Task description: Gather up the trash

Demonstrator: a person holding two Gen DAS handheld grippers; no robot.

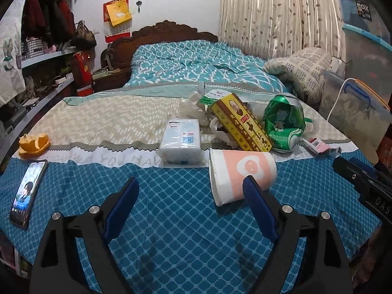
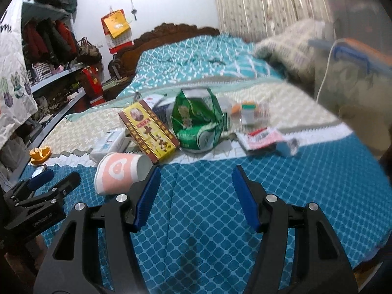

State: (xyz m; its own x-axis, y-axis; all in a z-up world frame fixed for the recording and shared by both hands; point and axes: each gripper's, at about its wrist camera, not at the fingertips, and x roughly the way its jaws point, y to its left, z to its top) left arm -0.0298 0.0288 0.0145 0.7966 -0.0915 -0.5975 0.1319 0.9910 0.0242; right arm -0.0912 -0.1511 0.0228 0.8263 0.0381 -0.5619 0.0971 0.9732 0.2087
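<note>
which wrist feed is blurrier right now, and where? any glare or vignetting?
Left wrist: sharp throughout, cup and can crisp; dark fisheye corners, no strong glare. Right wrist: motion blur grows toward the right, the storage box and bottle smeared, the yellow box near centre still readable. Both show soft gripper shadows on the blue bedspread.

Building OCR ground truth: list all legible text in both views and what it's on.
"BOX": sticker on clear storage bin.
"REFRESHING": crushed green can.
"YOU HAVE", partly covered: white band of bedspread.
"GenRobot.AI": left gripper body.
"DAS", cut off: right gripper body.
Yellow box, tissue pack: print unreadable.
</note>
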